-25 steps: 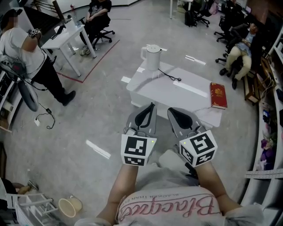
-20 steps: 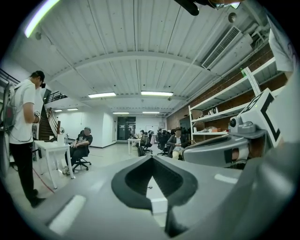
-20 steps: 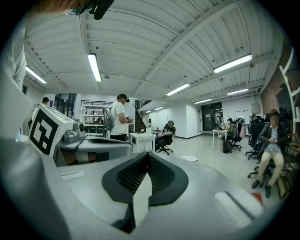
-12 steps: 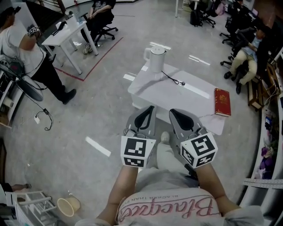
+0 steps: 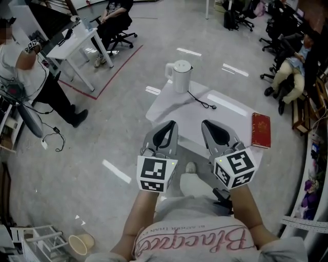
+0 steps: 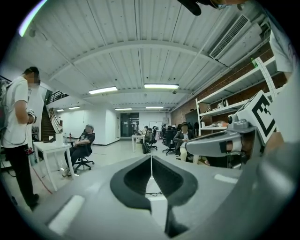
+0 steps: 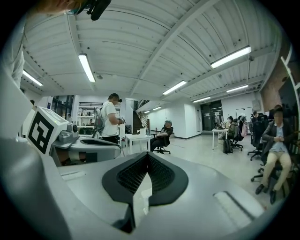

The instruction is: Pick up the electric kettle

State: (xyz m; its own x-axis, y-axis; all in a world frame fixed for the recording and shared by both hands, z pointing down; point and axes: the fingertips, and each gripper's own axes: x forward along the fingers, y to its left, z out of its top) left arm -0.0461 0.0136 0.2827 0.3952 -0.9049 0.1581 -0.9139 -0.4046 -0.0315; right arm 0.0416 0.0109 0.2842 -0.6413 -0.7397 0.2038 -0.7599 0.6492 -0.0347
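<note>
A white electric kettle (image 5: pixel 181 75) stands upright at the far end of a low white table (image 5: pixel 225 115), its black cord (image 5: pixel 201 100) trailing over the top. My left gripper (image 5: pixel 172 123) and right gripper (image 5: pixel 204 123) are held side by side in front of my body, short of the table's near edge and well away from the kettle. Both point towards the table. In the left gripper view the left gripper (image 6: pixel 151 161) has its jaws closed on nothing. In the right gripper view the right gripper (image 7: pixel 147 159) is likewise shut and empty. The kettle is hidden in both gripper views.
A red book (image 5: pixel 261 130) lies at the table's right end. A person (image 5: pixel 28 66) stands at the left by a white desk (image 5: pixel 77 43) and a fan (image 5: pixel 28 117). People sit on office chairs at the back (image 5: pixel 115 15) and right (image 5: pixel 289 71). A tan cup (image 5: pixel 81 244) is at lower left.
The table and kettle have drawn nearer and slid lower in the head view as I walk forward. Both grippers stay shut and side by side.
</note>
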